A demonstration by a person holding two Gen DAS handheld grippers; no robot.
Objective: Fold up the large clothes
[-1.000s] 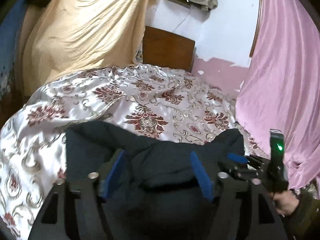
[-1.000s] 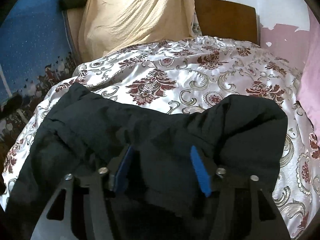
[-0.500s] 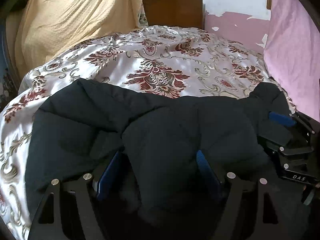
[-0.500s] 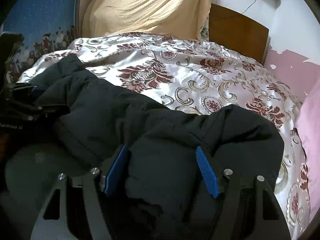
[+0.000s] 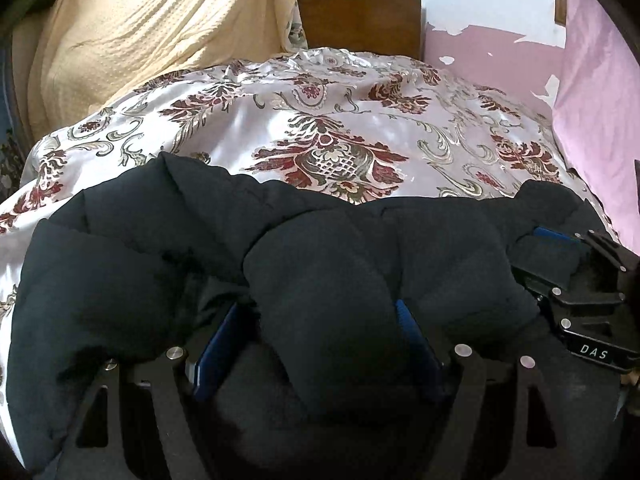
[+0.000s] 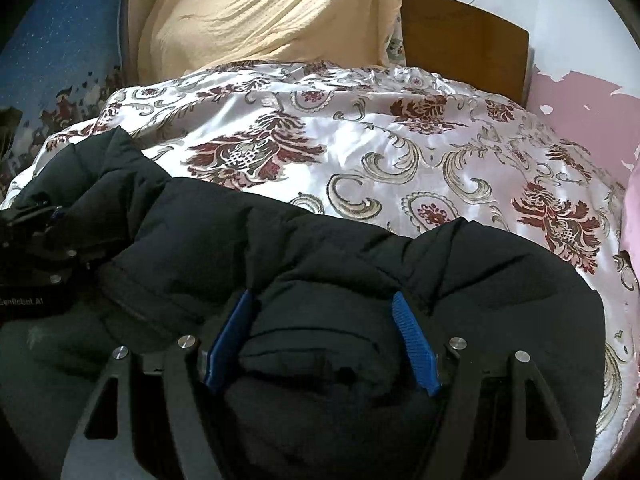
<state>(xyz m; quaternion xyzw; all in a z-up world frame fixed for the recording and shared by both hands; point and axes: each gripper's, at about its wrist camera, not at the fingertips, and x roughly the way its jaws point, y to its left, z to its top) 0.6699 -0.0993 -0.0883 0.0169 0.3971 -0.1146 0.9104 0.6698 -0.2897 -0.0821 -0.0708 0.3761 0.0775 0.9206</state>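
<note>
In the left wrist view, the left claw has a thick bulge of the black jacket clamped between its wide-set blue pads, with the jacket heaped on the near part of the bed. In the right wrist view, the right claw is opening, jacket padding still pressed between its pads.

Both your grippers angle down over the black padded jacket.
Left gripper holds a thick fold between its pads; right gripper, beside it, grips another.
</note>
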